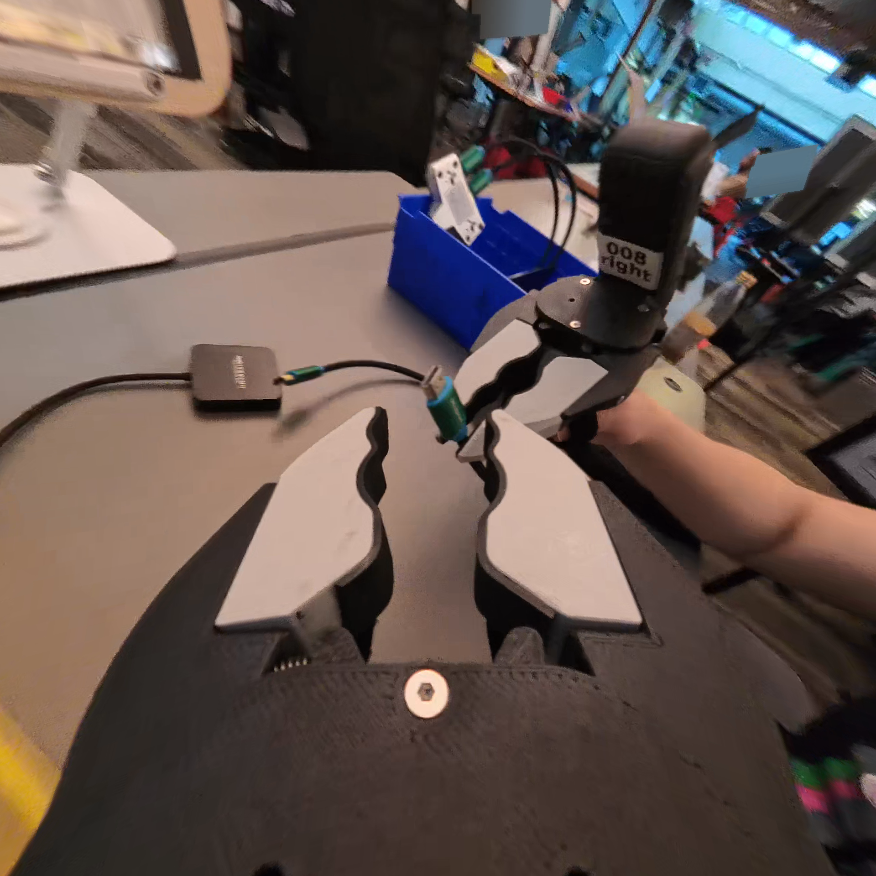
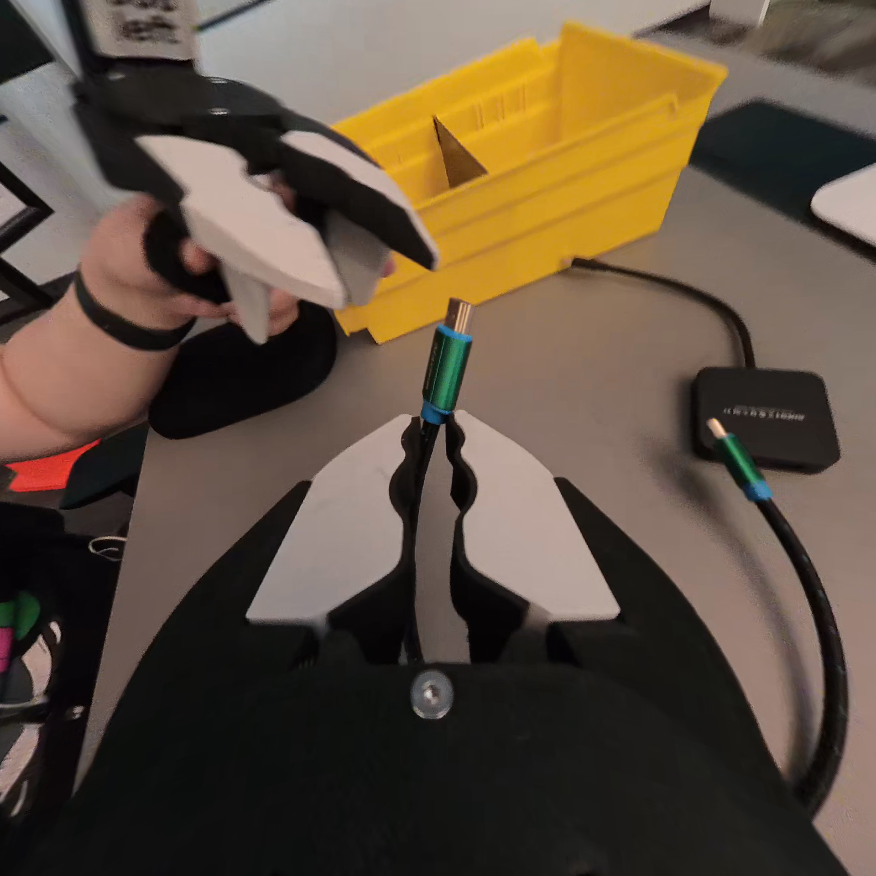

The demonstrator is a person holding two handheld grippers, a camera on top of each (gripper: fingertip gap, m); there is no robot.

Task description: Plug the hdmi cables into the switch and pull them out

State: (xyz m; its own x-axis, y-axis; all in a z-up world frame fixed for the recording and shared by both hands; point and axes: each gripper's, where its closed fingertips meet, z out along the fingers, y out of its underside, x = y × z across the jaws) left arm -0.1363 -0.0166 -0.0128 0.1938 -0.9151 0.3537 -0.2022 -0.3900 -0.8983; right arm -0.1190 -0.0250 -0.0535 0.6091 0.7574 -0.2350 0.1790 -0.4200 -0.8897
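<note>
- Two grippers are being shown: the right gripper (image 2: 433,417) is being kept clamped on the black cord just behind one HDMI plug (image 2: 445,367), while the left gripper (image 1: 433,419) is being held with its fingers (image 1: 327,512) moderately apart and nothing between them.
- Two green-sleeved HDMI plugs are being counted. The held plug is being carried above the grey table (image 2: 592,332), its long axis running on from the right gripper's fingers, metal tip pointing away from that gripper and tilted upward.
- The second HDMI plug (image 2: 737,462) is being left beside the black switch (image 2: 763,417), its tip aimed at the switch's near edge; whether it is seated cannot be told.
- One switch is being seen flat on the table, with its own cable (image 1: 85,391) trailing off.
- Two bins are being seen: a yellow bin (image 2: 545,199) and a blue bin (image 1: 450,279).
</note>
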